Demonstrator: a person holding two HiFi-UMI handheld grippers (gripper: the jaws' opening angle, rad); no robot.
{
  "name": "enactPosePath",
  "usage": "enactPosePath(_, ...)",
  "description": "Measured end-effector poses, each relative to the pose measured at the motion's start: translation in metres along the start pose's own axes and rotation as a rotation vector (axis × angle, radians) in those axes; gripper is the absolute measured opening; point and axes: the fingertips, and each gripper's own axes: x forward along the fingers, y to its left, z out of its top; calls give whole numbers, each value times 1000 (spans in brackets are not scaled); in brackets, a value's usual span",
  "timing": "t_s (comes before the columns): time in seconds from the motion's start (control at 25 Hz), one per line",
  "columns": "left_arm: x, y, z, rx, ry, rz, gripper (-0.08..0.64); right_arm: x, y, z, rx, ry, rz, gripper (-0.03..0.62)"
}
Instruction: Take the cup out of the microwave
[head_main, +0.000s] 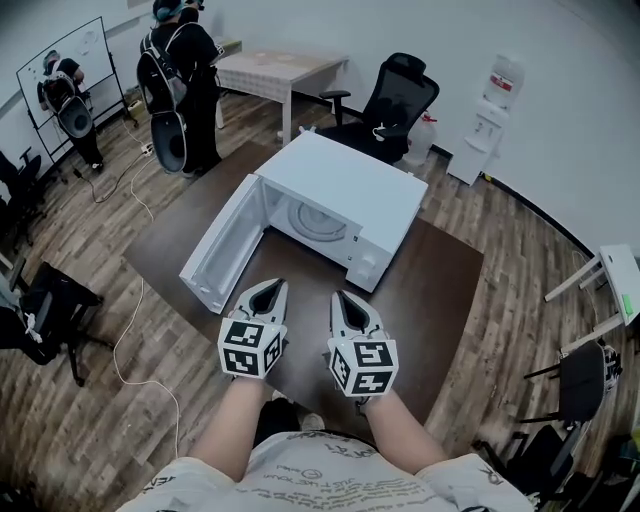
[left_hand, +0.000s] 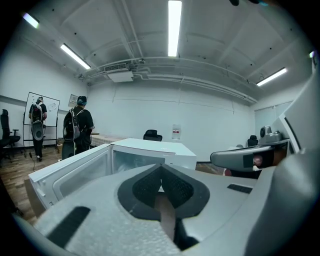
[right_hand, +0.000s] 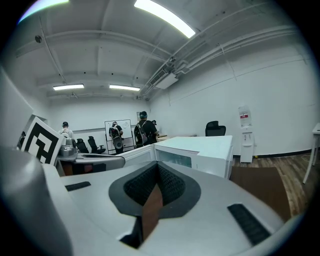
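A white microwave (head_main: 345, 185) stands at the middle of a dark brown table (head_main: 440, 290). Its door (head_main: 222, 245) is swung open to the left. Inside the cavity (head_main: 312, 220) I make out only a pale round turntable; no cup can be told apart there. My left gripper (head_main: 270, 287) and right gripper (head_main: 343, 298) hover side by side over the table's near part, both pointing at the microwave's front and a short way from it. The left gripper (left_hand: 161, 167) has its jaws shut with nothing between them. So does the right gripper (right_hand: 157, 167). The microwave (left_hand: 150, 150) (right_hand: 200, 150) shows beyond each.
Two people (head_main: 180, 80) stand at the back left near a whiteboard (head_main: 70, 60). A black office chair (head_main: 390, 105) and a light table (head_main: 275, 70) sit behind the microwave. A water dispenser (head_main: 490, 115) is at the back right. A cable (head_main: 135, 330) runs over the floor on the left.
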Motion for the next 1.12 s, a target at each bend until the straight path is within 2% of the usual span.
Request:
enactPosePath(0.2, 36, 23, -2, -13, -37, -13, 33, 27, 3, -3, -11, 22, -1, 12)
enactPosePath(0.48, 99, 52, -20, -1, -46, -31, 99, 63, 8, -30, -27, 82, -4, 12)
enactPosePath(0.72, 164, 74, -52, -5, -24, -68, 144, 94, -8, -54, -43, 92, -50, 12)
enactPosePath(0.88, 203, 83, -72, 41, -20, -76, 174, 114, -20, -74, -35, 77, -75, 12)
enactPosePath(1.0, 234, 97, -87, 89, -1, -45, 189, 125, -29, -96, -16, 68, -103, 12)
enactPosePath(1.12, 264, 106, -93, 93, -4, -41, 201, 131, -39, -114, -13, 65, -137, 12)
